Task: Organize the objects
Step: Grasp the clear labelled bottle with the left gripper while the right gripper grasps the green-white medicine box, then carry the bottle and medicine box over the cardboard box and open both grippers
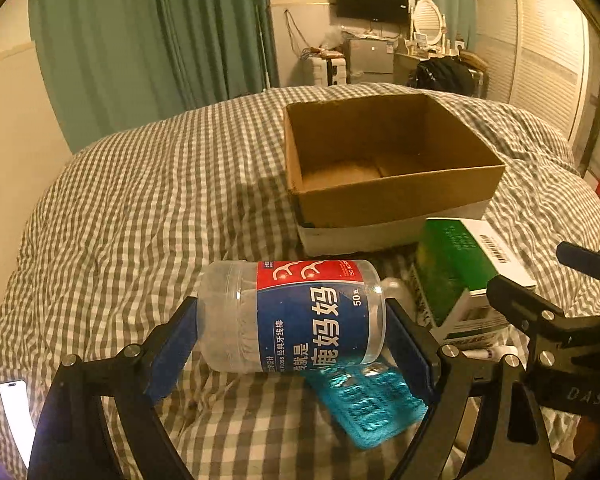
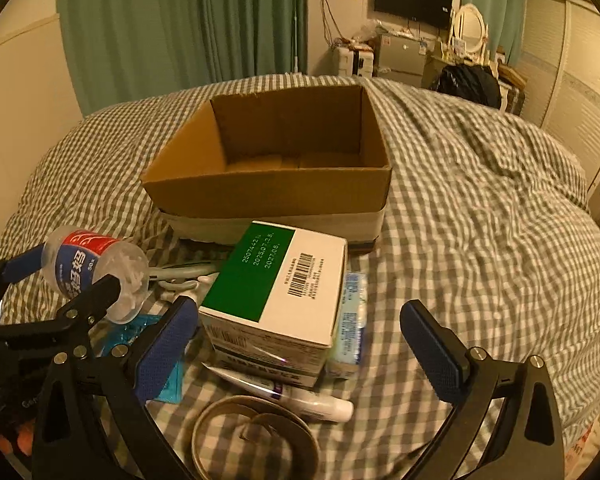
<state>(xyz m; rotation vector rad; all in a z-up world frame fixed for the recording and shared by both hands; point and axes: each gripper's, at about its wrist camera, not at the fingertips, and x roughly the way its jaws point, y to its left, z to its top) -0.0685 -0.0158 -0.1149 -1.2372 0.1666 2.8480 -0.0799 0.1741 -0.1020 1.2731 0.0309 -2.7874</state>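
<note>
A clear floss-pick jar (image 1: 300, 316) with a red and blue label lies sideways between the blue pads of my left gripper (image 1: 290, 312), which is shut on its two ends. The right wrist view shows the jar (image 2: 88, 268) held slightly above the bed. My right gripper (image 2: 296, 320) is open, its fingers straddling a green and white carton (image 2: 276, 276) without touching it. An open cardboard box (image 1: 396, 200) sits on the bed just behind the carton, and its inside looks bare.
On the checked bedcover (image 2: 480, 220) lie a blue blister pack (image 1: 376, 404), a white tube (image 2: 300, 396), a tape roll (image 2: 256, 436), a small blue-white packet (image 2: 352, 320) and white plastic pieces (image 2: 180, 276). A lit phone (image 1: 16, 408) lies at the left edge.
</note>
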